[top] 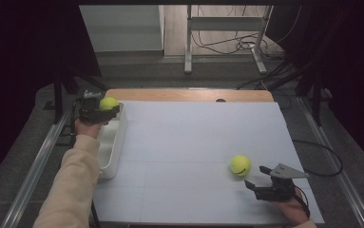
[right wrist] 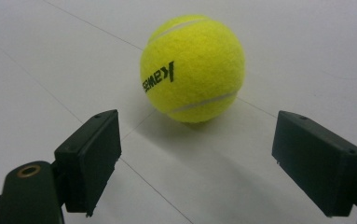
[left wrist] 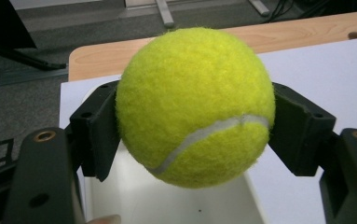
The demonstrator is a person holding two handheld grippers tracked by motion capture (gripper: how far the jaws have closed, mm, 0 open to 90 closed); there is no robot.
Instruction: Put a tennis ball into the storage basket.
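Observation:
My left gripper (top: pixel 104 110) is shut on a yellow tennis ball (top: pixel 108 103), held above the far end of a white bin (top: pixel 114 151) at the table's left edge. In the left gripper view the ball (left wrist: pixel 195 106) sits squeezed between both black pads (left wrist: pixel 97 128), with the bin's inside (left wrist: pixel 134 198) below it. A second tennis ball (top: pixel 240 165) with black lettering lies on the white sheet at the front right. My right gripper (top: pixel 259 177) stands open just behind it, apart from it. The right gripper view has that ball (right wrist: pixel 192 69) resting ahead of the wide-set jaws.
A white sheet (top: pixel 194 142) covers the wooden table (top: pixel 189 95). Metal rails (top: pixel 37 161) run along both sides. Beyond the table's far edge are a metal stand (top: pixel 225 38) and loose cables on the floor.

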